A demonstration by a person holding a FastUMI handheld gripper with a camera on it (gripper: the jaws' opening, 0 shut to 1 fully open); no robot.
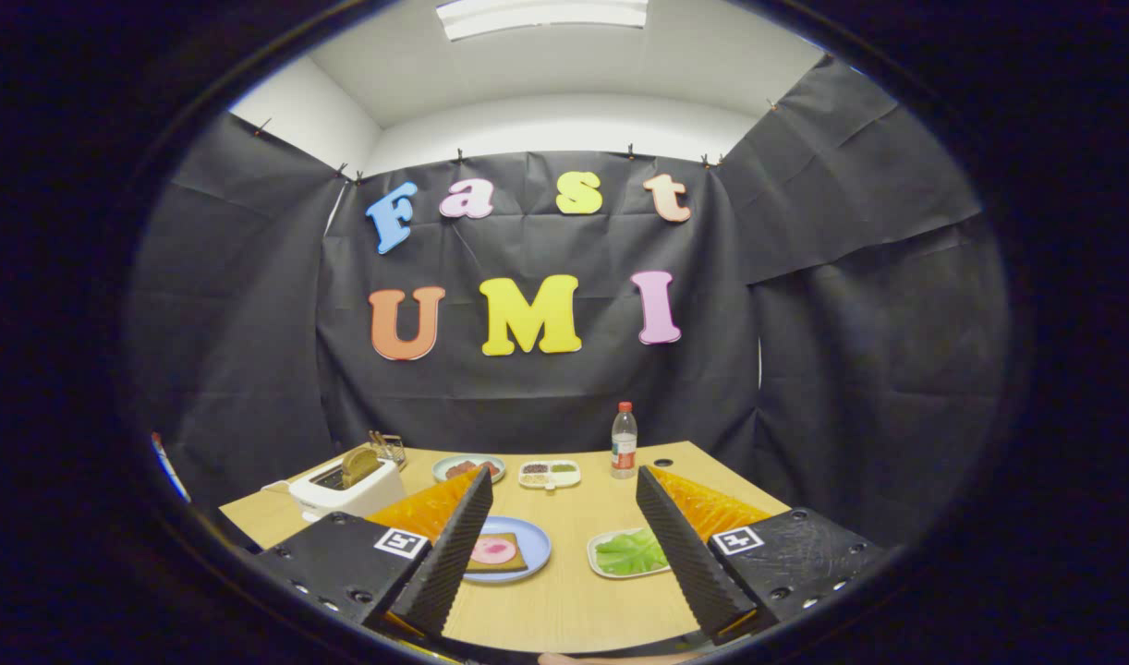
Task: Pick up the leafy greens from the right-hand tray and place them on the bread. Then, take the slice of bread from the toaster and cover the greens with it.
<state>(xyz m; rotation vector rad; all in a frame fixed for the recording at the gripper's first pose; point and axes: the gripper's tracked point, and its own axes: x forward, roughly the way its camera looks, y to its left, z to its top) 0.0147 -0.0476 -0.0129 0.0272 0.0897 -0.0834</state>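
My gripper (564, 485) stands open above the near part of the wooden table (564, 600), its fingers wide apart with nothing between them. Leafy greens (631, 551) lie on a small white tray (600, 565) just inside the right finger. Just inside the left finger, a blue plate (535, 545) holds a slice of bread (495, 552) with a pink slice of meat on top. A white toaster (343, 488) stands beyond the left finger, with a slice of bread (359, 465) sticking up out of its slot.
At the back of the table stand a water bottle (624, 441), a white divided dish (550, 474) with small portions, and a round plate (468, 468) with dark food. A small rack (389, 447) stands behind the toaster. Black cloth walls close in the booth.
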